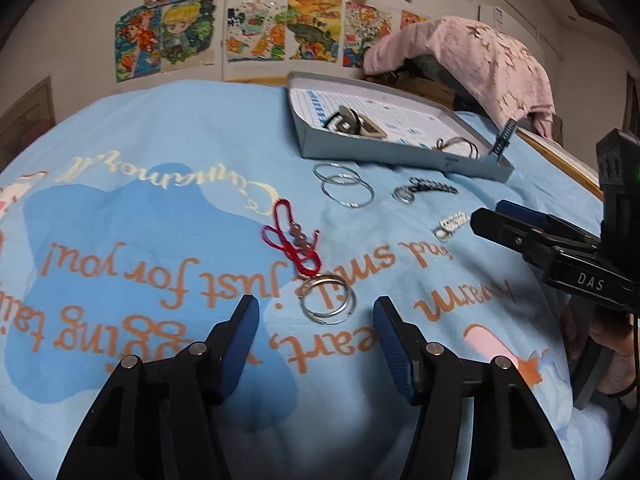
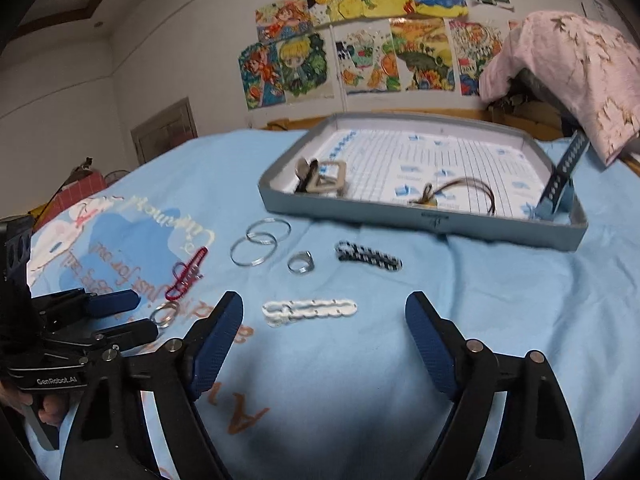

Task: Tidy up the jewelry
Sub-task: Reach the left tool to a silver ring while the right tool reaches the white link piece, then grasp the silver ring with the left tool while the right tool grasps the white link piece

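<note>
Left gripper (image 1: 316,312): fingers spread wide, holding nothing, low over the blue cloth (image 1: 160,152).
Right gripper (image 2: 324,320): fingers also wide apart and empty.
Nearest piece, left: silver coil ring (image 1: 328,298) lies just ahead, between the fingertips; red cord bracelet (image 1: 294,240) touches its far edge.
Nearest piece, right: white clip (image 2: 309,311) lies just ahead, left of centre, long axis running left to right across the fingers.
Farther pieces: two thin bangles (image 2: 260,242), small ring (image 2: 301,262), black-and-white braid (image 2: 368,256), all on the cloth.
Tray (image 2: 420,218): far right, already holding a buckle (image 2: 326,178) and a brown cord piece (image 2: 452,192).
In the way: probably only the red cord, likely to drag along with the coil ring.
</note>
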`<state>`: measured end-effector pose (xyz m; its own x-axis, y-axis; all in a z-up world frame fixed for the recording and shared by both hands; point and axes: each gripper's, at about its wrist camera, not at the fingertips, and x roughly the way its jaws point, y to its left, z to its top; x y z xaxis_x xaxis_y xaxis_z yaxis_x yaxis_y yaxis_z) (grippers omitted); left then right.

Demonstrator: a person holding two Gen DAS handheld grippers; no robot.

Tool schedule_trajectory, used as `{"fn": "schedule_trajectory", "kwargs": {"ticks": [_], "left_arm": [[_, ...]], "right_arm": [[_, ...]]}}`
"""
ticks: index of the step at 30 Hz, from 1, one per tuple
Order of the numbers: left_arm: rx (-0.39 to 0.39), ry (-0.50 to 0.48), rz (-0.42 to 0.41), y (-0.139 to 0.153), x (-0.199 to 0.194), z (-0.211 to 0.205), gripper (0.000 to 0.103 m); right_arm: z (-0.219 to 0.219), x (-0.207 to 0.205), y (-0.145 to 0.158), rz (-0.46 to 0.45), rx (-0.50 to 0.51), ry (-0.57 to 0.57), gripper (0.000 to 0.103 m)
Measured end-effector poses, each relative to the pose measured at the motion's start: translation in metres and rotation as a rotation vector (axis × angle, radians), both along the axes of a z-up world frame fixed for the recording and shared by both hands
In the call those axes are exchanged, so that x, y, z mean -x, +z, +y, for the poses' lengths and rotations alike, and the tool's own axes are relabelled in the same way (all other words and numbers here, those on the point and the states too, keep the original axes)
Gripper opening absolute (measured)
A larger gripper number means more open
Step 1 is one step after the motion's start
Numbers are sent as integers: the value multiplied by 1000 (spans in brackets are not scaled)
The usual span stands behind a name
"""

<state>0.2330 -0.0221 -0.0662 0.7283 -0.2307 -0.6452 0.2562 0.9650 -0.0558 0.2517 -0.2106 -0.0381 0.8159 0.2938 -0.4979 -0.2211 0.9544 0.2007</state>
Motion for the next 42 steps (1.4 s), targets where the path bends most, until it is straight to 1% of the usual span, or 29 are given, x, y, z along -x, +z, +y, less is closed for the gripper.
{"fn": "schedule_trajectory", "kwargs": {"ticks": [3, 5, 9, 13, 16, 17, 19, 21, 23, 25, 27, 31, 35, 39, 42], "left_arm": [[4, -11, 20, -5, -5, -1, 52], [8, -14, 30, -8, -8, -2, 45], [22, -26, 44, -12, -10, -1, 41], [52, -41, 62, -15, -13, 0, 36], [50, -49, 72, -16, -14, -3, 29], [47, -50, 76, -17, -15, -4, 29], [44, -51, 78, -17, -15, -5, 29], [44, -52, 76, -16, -14, -5, 29], [40, -58, 70, -15, -13, -7, 29], [37, -66, 61, -12, -10, -8, 29], [37, -71, 54, -8, -9, -10, 28], [34, -75, 39, -4, -6, -12, 28], [49, -71, 22, 1, -5, -12, 28], [70, -79, -14, 12, -3, -19, 28], [64, -87, -24, 16, -2, -24, 28]], "right_arm": [[-1, -2, -5, 16, -17, 14, 79], [0, -6, -8, 36, -19, 28, 79], [6, -18, -16, 88, -8, 54, 79], [13, -27, -15, 112, 1, 70, 79], [19, -31, -15, 122, 21, 79, 79], [21, -32, -16, 126, 28, 81, 79], [24, -34, -16, 130, 43, 80, 73], [26, -33, -16, 133, 49, 83, 73], [26, -32, -16, 130, 54, 80, 68], [26, -29, -15, 121, 56, 81, 59], [25, -27, -15, 118, 56, 81, 55], [25, -27, -16, 118, 55, 85, 55], [22, -23, -11, 97, 39, 89, 55], [14, -17, 3, 58, 9, 77, 55], [4, -16, 16, 16, -9, 51, 55]]}}
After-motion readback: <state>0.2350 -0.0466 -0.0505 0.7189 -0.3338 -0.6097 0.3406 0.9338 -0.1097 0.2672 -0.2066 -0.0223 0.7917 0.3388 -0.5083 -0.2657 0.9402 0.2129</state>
